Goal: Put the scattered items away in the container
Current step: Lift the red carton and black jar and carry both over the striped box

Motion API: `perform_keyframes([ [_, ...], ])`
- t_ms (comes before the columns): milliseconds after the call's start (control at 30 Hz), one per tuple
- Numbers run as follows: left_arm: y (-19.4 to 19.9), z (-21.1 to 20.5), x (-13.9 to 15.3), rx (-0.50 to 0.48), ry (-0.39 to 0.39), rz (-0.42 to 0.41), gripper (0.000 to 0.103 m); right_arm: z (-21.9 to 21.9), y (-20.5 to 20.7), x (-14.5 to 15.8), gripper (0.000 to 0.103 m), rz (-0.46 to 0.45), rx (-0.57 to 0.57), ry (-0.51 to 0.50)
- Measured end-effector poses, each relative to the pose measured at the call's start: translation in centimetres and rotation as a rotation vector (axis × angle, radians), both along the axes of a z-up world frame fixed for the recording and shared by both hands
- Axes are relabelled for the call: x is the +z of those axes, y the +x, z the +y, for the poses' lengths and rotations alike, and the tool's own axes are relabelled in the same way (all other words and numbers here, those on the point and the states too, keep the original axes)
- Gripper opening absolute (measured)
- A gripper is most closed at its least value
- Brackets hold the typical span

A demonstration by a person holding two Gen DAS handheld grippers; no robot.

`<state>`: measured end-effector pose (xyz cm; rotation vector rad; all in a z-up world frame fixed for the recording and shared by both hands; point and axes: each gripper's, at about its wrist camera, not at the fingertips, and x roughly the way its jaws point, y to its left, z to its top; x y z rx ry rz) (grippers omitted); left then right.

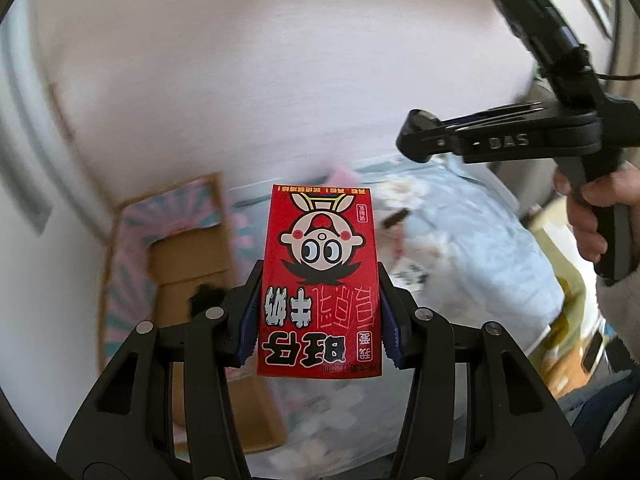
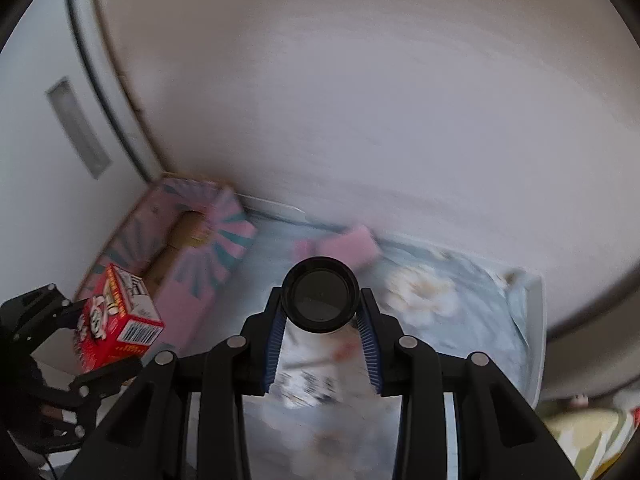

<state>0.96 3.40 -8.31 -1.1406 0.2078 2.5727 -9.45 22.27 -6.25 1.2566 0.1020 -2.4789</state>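
Red milk carton [image 1: 320, 284] sits nearest the lens, pinched across its two narrow sides by the left tongs [image 1: 318, 320], printed face up and upside down to the camera, held in the air just right of the cardboard box [image 1: 192, 264] with the pink and teal flaps. That open box looks like the container, so the carton seems close to its drop. It reads as a stiff small paperboard pack, light to moderate if full, with flat sides that suit the ribbed blue pads [image 1: 248, 320]; squeezing hard at mid-body could dent it, so a hold low on the side walls is sound. Further right of the box, the right tongs [image 2: 322, 338] are closed around a dark round-capped bottle [image 2: 320, 296], gripped just below the cap; its body is blurred, probably smooth and rigid, and may slip if tilted. Beyond the box to the right lies a bed [image 2: 460, 320] with a pale blue floral cover, where a pink item [image 2: 356, 242] remains.
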Motion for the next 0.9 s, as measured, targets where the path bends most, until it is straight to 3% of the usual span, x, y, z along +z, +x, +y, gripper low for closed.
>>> perform_keyframes([
  [300,0.5,-7.4,0.4,0.212,-0.011,-0.009,0.046,-10.2,-1.1,1.1,0.033,0.027,0.221,-0.014],
  [600,0.5,-12.1,-1.8,0.324,-0.010,-0.082,0.046,-18.3,-2.8,0.3,0.033,0.007,0.375,-0.034],
  [900,-0.8,-14.4,-5.4,0.384,0.027,-0.160,0.046,-24.3,-5.8,-3.9,0.033,-0.037,0.451,0.018],
])
